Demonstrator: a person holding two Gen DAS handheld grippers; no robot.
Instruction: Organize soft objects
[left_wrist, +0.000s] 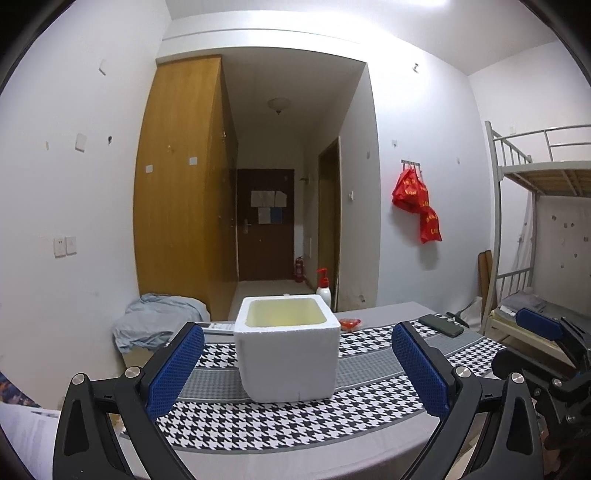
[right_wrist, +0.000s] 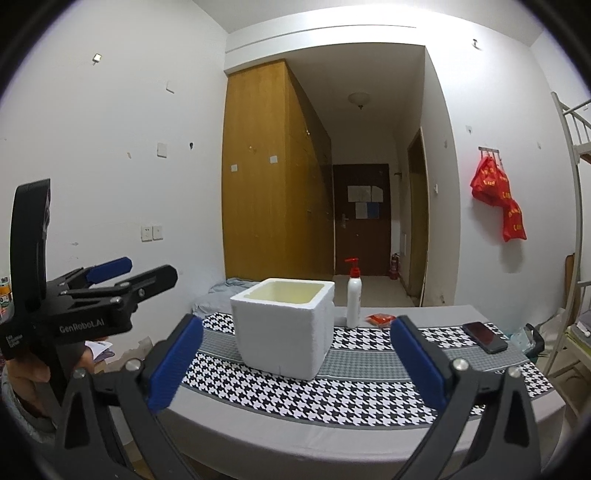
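Note:
A white foam box (left_wrist: 287, 347) with an open top and a yellowish inside stands on the houndstooth cloth (left_wrist: 280, 424) on the table; it also shows in the right wrist view (right_wrist: 282, 326). My left gripper (left_wrist: 295, 373) is open and empty, its blue pads either side of the box, short of it. My right gripper (right_wrist: 295, 365) is open and empty, just right of the box. A small red soft packet (right_wrist: 382, 319) lies behind the box, also in the left wrist view (left_wrist: 350, 324).
A white pump bottle with a red top (right_wrist: 353, 295) stands behind the box. A black phone (right_wrist: 485, 336) lies at the table's right. The left gripper's body (right_wrist: 92, 306) is at the left. A crumpled grey cloth (left_wrist: 159, 321) lies beyond the table's left.

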